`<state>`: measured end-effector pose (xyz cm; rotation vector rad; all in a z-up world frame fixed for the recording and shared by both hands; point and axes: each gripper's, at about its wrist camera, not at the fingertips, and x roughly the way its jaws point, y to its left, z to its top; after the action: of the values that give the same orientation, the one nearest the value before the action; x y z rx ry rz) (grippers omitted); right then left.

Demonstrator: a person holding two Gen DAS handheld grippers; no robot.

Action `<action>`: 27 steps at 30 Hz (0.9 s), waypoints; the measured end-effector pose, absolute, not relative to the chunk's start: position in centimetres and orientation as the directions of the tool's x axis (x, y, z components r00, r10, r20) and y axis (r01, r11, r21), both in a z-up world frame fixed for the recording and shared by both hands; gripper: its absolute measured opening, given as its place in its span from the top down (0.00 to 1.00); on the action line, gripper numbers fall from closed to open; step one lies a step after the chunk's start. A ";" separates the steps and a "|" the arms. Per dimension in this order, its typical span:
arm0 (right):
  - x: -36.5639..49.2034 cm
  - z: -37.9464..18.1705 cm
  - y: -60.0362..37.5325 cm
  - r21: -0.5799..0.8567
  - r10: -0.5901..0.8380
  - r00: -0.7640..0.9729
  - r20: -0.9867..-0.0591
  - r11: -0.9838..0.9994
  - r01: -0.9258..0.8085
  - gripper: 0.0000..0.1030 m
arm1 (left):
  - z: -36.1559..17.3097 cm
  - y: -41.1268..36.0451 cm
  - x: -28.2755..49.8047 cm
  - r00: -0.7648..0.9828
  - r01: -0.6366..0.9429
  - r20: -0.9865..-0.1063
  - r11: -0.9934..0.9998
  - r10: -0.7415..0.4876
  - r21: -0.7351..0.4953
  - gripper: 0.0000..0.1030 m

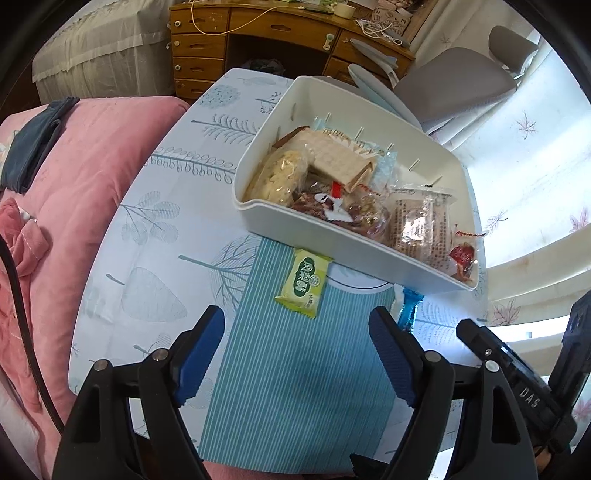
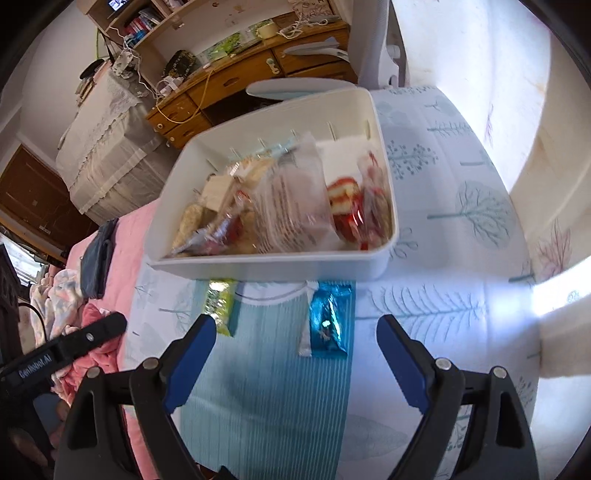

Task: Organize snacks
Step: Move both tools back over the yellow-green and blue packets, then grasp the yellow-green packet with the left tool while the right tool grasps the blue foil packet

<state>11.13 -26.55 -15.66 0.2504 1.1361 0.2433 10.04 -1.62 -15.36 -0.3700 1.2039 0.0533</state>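
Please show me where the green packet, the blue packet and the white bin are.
green packet (image 1: 302, 282), left wrist view, middle of the wrapper
blue packet (image 2: 328, 320), right wrist view, middle of the foil
white bin (image 2: 273, 267), right wrist view, near wall

- Bin sitting on the table, centre-right of the left wrist view, packed with wrapped snacks.
- Below its near wall, on the striped mat: one packet, touching the bin.
- Second packet lower centre of the right wrist view, first packet to its left.
- Desk along the top, behind the table.
- Bedding at left.
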 end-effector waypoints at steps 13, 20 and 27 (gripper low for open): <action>9.8 -21.3 -25.2 0.219 0.203 0.352 -0.914 0.976 0.006 0.13 | -21.0 -2.0 11.7 0.249 -0.163 -0.951 0.960 -0.184 -0.229 0.14; 9.9 -23.6 -24.6 0.174 0.133 0.372 -0.919 0.982 0.079 0.13 | -23.7 -3.7 13.7 0.238 -0.077 -0.954 0.975 -0.184 -0.207 0.14; 10.7 -24.8 -23.6 0.111 0.054 0.413 -0.909 0.987 0.114 0.22 | -25.5 -5.2 15.5 0.264 -0.036 -0.957 0.990 -0.121 -0.135 0.14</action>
<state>10.72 -23.61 -24.79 0.1641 1.1454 -0.0377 15.48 -5.18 -25.48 -0.1391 1.3040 -0.0576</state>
